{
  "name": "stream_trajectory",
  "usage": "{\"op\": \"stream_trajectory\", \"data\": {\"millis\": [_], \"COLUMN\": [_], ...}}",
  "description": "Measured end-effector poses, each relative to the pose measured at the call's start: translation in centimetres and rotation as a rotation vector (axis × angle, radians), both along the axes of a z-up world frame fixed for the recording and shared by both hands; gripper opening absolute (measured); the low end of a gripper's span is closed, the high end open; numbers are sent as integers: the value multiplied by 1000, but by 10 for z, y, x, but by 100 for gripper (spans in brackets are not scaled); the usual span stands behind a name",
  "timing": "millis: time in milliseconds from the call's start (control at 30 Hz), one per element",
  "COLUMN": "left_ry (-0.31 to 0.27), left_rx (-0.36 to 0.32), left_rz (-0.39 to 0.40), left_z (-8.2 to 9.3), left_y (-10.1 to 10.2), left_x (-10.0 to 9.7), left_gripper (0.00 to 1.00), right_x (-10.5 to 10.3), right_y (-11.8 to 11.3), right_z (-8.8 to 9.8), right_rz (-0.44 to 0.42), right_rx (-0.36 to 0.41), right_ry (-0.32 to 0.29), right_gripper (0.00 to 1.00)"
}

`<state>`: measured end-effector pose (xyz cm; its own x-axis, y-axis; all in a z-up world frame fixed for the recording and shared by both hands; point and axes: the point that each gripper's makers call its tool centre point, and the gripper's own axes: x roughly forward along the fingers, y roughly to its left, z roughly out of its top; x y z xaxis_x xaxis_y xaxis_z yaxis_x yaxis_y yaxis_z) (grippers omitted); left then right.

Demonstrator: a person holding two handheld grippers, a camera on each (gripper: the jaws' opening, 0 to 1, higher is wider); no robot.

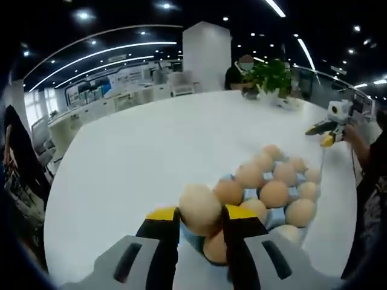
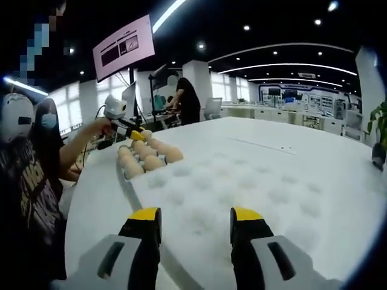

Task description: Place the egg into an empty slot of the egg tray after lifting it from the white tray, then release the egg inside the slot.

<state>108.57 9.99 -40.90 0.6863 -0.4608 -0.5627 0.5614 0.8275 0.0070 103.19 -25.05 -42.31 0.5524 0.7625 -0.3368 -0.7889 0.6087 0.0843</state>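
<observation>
Left hand-held gripper point(image 1: 200, 220): clamped on an egg point(image 1: 199, 208), above the egg tray point(image 1: 266, 196).
Right hand-held gripper point(image 2: 196, 220): jaws wide, over the white tray point(image 2: 254, 181).

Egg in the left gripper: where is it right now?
In the left gripper view, the egg sits clamped in the left gripper at bottom centre, just above the near end of the egg tray full of eggs.

left gripper point(image 1: 201, 219) clamps an egg point(image 1: 199, 208) above the egg tray point(image 1: 251, 194).
</observation>
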Motion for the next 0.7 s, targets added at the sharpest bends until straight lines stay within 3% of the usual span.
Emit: {"op": "stream_trajectory", "data": {"millis": [200, 433, 700], "left_ry": [88, 114, 174], "left_rx": [-9, 23, 9], "left_rz": [-28, -13, 4], "left_z": [-8, -11, -18], "left_y": [-6, -4, -4], "left_x": [1, 2, 6], "left_gripper": [28, 28, 28], "right_x": [0, -1, 0], "right_y": [-4, -10, -12], "right_z": [2, 0, 0], "right_rz": [-11, -22, -24], "right_rx": [27, 41, 45], "right_ry": [-4, 2, -1], "right_gripper": [47, 47, 47]}}
